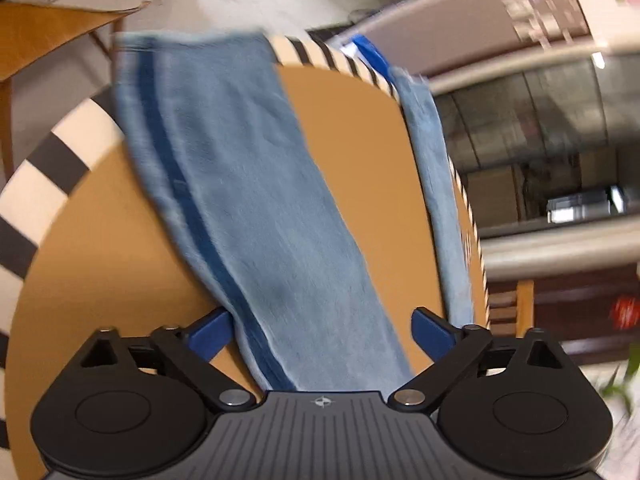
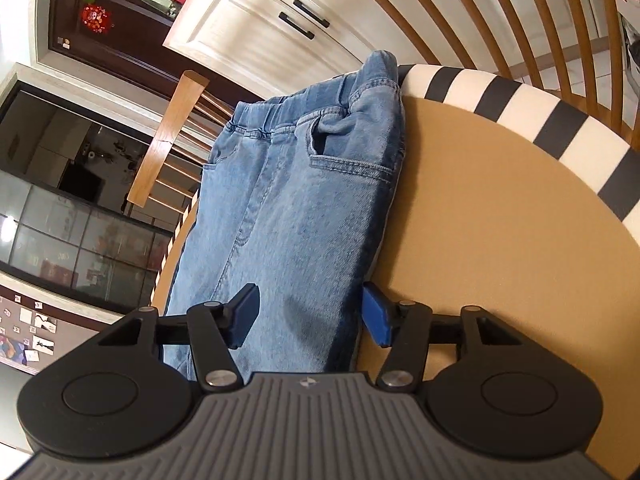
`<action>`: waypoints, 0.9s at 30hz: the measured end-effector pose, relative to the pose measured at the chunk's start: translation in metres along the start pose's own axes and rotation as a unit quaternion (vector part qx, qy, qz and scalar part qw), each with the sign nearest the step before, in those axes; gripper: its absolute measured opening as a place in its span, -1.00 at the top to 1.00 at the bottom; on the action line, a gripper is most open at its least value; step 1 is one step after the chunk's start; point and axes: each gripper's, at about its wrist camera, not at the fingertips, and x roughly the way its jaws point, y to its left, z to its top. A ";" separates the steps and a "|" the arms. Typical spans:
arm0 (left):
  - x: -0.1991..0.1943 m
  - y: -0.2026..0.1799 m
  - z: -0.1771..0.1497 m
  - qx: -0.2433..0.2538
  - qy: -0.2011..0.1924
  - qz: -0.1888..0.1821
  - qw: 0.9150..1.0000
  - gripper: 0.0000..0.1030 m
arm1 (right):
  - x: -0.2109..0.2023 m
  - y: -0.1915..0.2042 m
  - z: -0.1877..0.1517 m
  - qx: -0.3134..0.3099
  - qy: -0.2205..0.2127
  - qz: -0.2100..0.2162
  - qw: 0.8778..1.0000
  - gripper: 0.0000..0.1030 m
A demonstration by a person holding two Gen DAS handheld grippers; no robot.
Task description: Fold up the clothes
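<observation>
Closest in, the left gripper (image 1: pixel 322 330) is hanging over the near end of a pair of jeans (image 1: pixel 256 200), its blue fingers (image 1: pixel 210 334) standing wide on either side of one trouser leg and not pressing the cloth. From there, that leg is running away across the tan table (image 1: pixel 344 152) toward the striped black-and-white rim, a dark seam stripe showing along its left edge. The other leg (image 1: pixel 432 184) is lying well to the right, near the table's far edge.

Moving right, the right gripper (image 2: pixel 310 316) is sitting over the upper part of the jeans (image 2: pixel 288 200), its jaws part open with denim between them, the pads clear of the fabric as far as I can tell. The elastic waistband (image 2: pixel 288 110) is lying at the far rim of the table (image 2: pixel 500 216), beside a wooden chair (image 2: pixel 168 140).

This looks like the very start of the fold: the jeans are lying spread flat, legs apart. Next, I reckon, each gripper needs to be closing on a layer of denim and bringing one leg over onto the other, lifting evenly so nothing is bunching.
</observation>
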 end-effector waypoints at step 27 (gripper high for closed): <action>-0.009 0.018 0.020 0.030 -0.013 0.057 0.998 0.86 | 0.008 -0.009 0.001 0.035 -0.036 -0.026 0.998 0.74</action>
